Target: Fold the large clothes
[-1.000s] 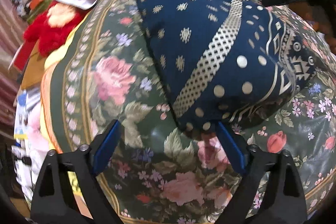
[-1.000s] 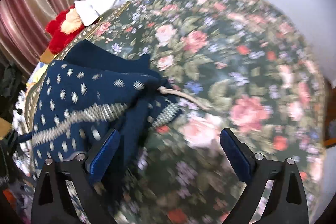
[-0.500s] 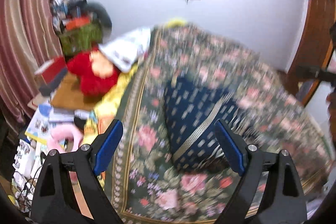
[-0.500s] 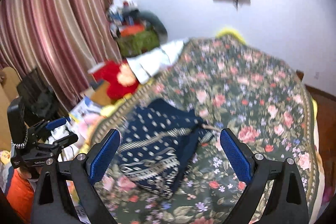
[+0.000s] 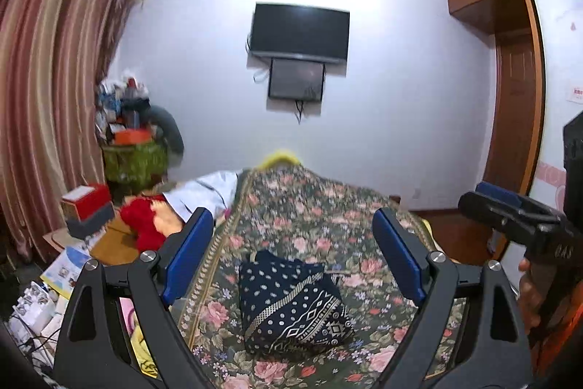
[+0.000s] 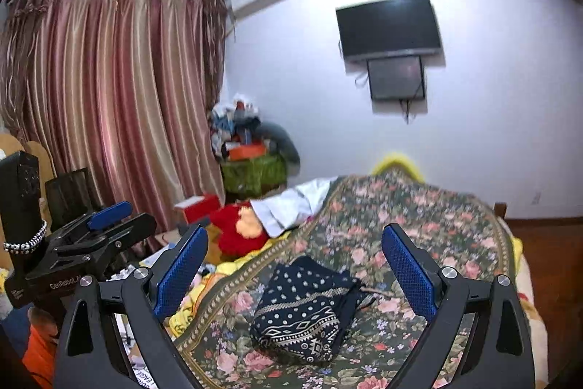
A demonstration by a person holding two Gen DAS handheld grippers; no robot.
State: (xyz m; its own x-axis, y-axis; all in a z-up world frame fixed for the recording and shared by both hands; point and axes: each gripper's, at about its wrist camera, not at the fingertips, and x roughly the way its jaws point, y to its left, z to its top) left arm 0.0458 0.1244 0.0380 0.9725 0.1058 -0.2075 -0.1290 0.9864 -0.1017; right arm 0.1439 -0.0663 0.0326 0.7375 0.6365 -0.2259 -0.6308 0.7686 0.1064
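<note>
Edges of the floral bedspread [image 5: 313, 214] are cut off by the black gripper frames, and clutter beside the bed is too small to identify. The navy patterned garment [image 5: 291, 308] lies folded on the bedspread, below and between the spread fingers of the left gripper [image 5: 291, 257] and the right gripper [image 6: 295, 265]. Both stand wide apart, holding nothing, clear of the cloth.

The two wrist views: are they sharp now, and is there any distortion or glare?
Left wrist view: mostly sharp, folded navy garment crisp, fisheye bends the curtain, wall bright above the TV. Right wrist view: near garment sharp, far floral bedspread soft, dark corners.
</note>
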